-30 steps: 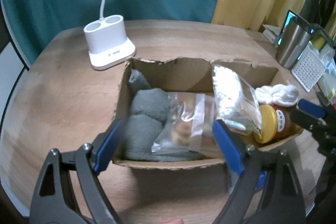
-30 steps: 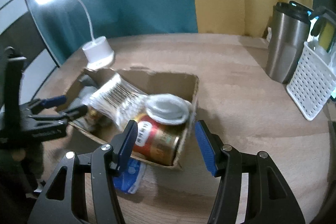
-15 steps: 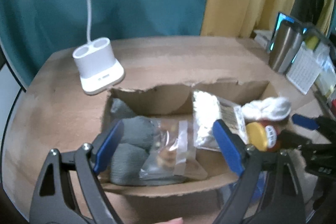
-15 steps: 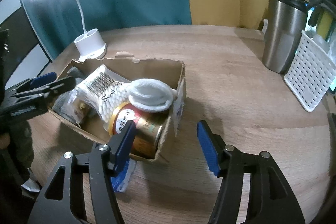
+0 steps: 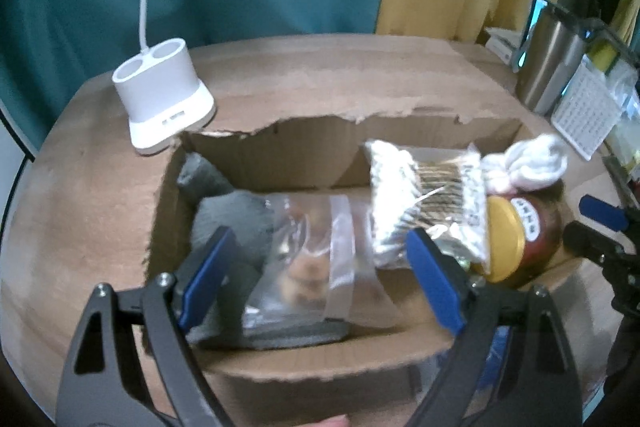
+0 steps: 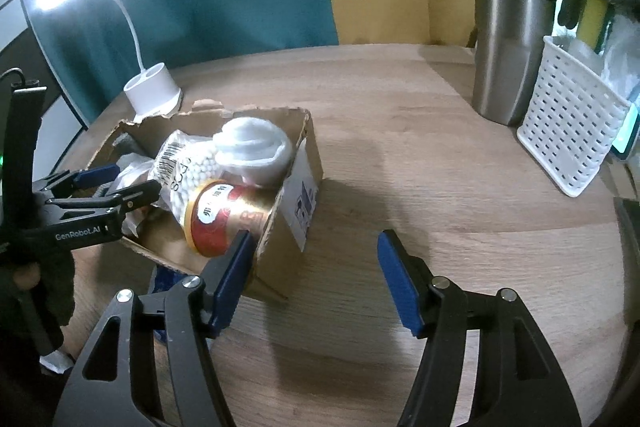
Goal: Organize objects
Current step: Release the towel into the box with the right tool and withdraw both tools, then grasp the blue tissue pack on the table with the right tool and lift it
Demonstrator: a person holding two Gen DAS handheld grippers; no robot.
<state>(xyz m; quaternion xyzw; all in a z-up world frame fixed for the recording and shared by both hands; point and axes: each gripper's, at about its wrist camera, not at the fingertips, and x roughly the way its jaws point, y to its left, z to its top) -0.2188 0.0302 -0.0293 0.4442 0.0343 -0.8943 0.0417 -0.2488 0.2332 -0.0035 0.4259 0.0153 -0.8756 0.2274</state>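
A torn cardboard box (image 5: 304, 379) (image 6: 298, 211) sits on the round wooden table. It holds grey socks (image 5: 236, 211), a clear zip bag of snacks (image 5: 316, 259), a bag of cotton swabs (image 5: 424, 203) (image 6: 188, 171), a white rolled sock (image 5: 532, 163) (image 6: 252, 143) and a red jar with a gold lid (image 5: 520, 239) (image 6: 228, 219). My left gripper (image 5: 320, 275) (image 6: 116, 183) is open and empty, over the box's near side. My right gripper (image 6: 316, 275) is open and empty at the box's right corner; its tips show in the left wrist view (image 5: 592, 223).
A white lamp base (image 5: 164, 99) (image 6: 154, 93) stands behind the box to the left. A steel tumbler (image 6: 508, 47) and a white perforated basket (image 6: 572, 115) stand at the table's right. A blue packet (image 6: 162, 277) lies under the box's front edge.
The left gripper has moved closer over the box. The right gripper has shifted right, so the box now lies to its left.
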